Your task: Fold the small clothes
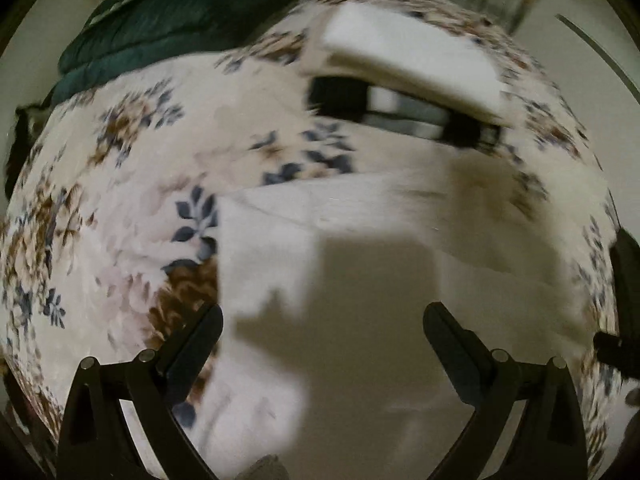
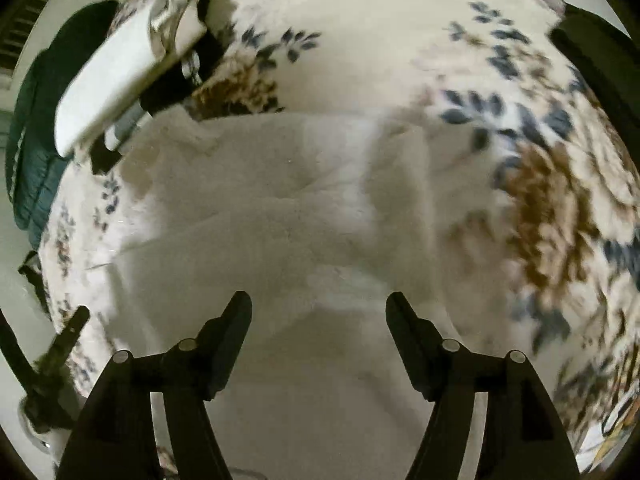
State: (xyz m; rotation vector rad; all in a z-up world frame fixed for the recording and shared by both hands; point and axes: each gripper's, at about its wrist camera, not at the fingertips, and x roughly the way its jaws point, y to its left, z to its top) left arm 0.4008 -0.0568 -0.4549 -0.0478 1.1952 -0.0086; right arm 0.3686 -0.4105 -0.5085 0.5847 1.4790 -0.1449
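A small white garment (image 1: pixel 360 248) lies flat on a floral bedspread (image 1: pixel 120 184). My left gripper (image 1: pixel 322 320) is open just above the garment's near part, its fingers apart with nothing between them; its shadow falls on the cloth. In the right wrist view the same white garment (image 2: pixel 280 200) lies creased under my right gripper (image 2: pixel 319 308), which is open and empty above it. The left gripper's black tip (image 2: pixel 68 332) shows at the left edge of that view. Both views are blurred by motion.
A stack of folded clothes, white on top (image 1: pixel 412 56) with black-and-white pieces under it, lies behind the garment; it also shows in the right wrist view (image 2: pixel 120 72). A dark green quilt (image 1: pixel 172 20) sits at the far left. A dark object (image 2: pixel 596 64) lies at the bed's right.
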